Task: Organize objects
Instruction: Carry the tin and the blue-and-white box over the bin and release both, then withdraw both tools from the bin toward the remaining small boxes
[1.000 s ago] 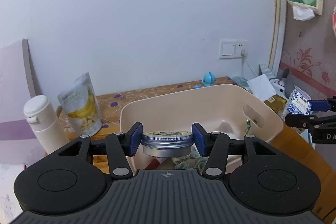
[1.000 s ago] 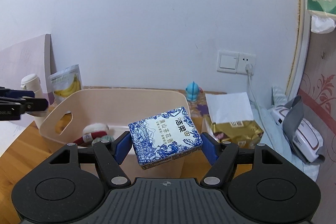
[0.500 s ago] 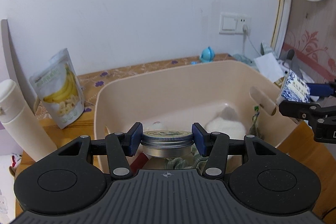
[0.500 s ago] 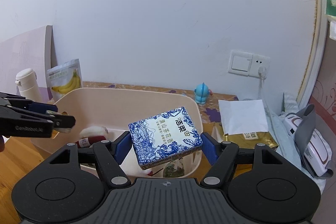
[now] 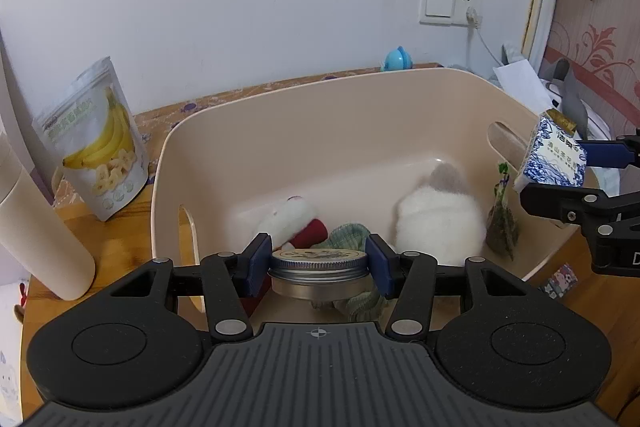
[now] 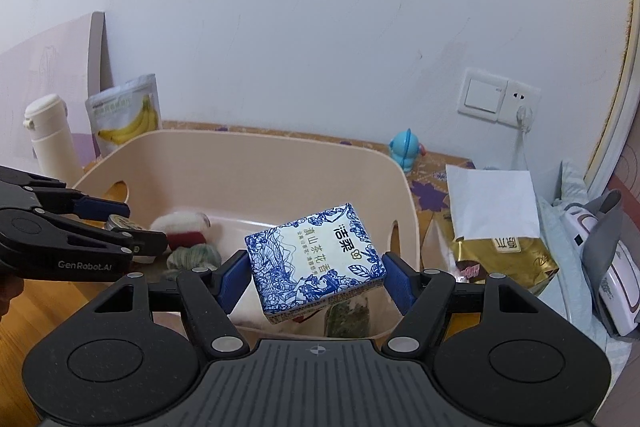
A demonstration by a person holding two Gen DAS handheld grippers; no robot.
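Step in hand, by judgement: lowering two held items into the beige plastic bin with cut-out handles [image 5: 400, 99].

Left gripper [image 5: 318, 269]: blue pads pinch the round silver metal tin with a printed lid [image 5: 318, 273] at its sides, bottom centre of the left view, above the bin's near wall. Lid faces up, its axis upright. Advice: carry it past the rim, set it flat on bare floor beside the white woolly bundle [image 5: 438, 223], and let go only once it rests.

Right gripper [image 6: 316, 277]: jaws clamp the blue-and-white patterned tissue pack [image 6: 316, 259], centre of the right view, over the bin's right end. Long axis runs across the jaws, tilted up to the right. Advice: level it before release.
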